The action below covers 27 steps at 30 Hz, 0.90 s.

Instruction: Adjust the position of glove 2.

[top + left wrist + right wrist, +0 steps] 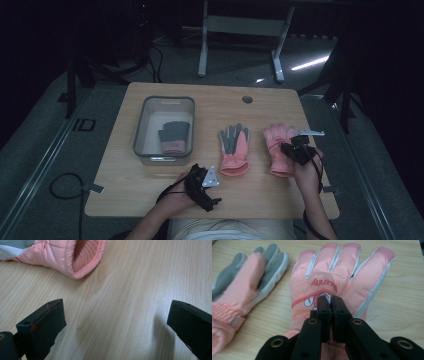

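Two pink gloves lie on the wooden table [150, 185]. The middle glove [234, 148] [239, 295] is palm up, grey on its fingers. The right glove [276, 136] [342, 272] is back up with a printed logo. My right gripper [289, 148] [330, 300] is shut, its tips pinching the fabric on the back of this glove. Near the front edge, my left gripper [202, 189] [115, 320] stands open over bare wood, nothing between its jaws. The middle glove's open cuff [82, 257] lies just beyond it.
A clear plastic bin [165, 100] stands at the table's left with a grey glove [175, 136] with a pink cuff inside. A round cable hole [247, 99] is at the back edge. Dark floor and a metal frame [240, 25] lie beyond.
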Motion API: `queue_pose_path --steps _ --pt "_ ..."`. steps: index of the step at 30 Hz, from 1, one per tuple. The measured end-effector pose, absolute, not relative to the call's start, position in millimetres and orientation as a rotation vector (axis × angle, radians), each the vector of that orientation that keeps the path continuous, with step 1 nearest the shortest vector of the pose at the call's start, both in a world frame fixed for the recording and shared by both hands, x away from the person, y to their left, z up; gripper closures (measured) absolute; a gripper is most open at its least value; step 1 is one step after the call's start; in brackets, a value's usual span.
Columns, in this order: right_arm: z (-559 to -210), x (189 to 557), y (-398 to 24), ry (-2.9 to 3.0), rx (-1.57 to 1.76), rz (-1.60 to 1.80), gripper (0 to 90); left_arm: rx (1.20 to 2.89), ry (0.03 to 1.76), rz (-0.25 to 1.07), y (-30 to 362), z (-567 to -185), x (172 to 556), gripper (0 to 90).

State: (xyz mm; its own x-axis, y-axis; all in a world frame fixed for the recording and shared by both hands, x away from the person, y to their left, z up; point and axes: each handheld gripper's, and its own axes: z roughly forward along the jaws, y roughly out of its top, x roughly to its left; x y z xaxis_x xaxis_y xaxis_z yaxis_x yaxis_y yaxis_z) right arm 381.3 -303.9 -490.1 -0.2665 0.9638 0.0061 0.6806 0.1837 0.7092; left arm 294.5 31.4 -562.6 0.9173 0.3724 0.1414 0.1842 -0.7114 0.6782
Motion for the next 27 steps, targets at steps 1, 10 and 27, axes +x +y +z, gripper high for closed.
queue_pose_path --steps 1,10,27 --pt "-492.8 383.1 -304.3 2.013 1.547 0.839 85.9 2.372 0.396 0.35 31.5 -562.5 294.5 1.4" --pt "-517.8 398.1 -309.1 2.028 1.594 0.805 83.5 2.372 0.394 0.352 31.3 -562.7 294.3 1.4" --pt "-500.1 397.5 -322.7 2.256 1.262 0.85 61.6 2.379 0.384 0.353 31.7 -562.5 294.3 1.4"
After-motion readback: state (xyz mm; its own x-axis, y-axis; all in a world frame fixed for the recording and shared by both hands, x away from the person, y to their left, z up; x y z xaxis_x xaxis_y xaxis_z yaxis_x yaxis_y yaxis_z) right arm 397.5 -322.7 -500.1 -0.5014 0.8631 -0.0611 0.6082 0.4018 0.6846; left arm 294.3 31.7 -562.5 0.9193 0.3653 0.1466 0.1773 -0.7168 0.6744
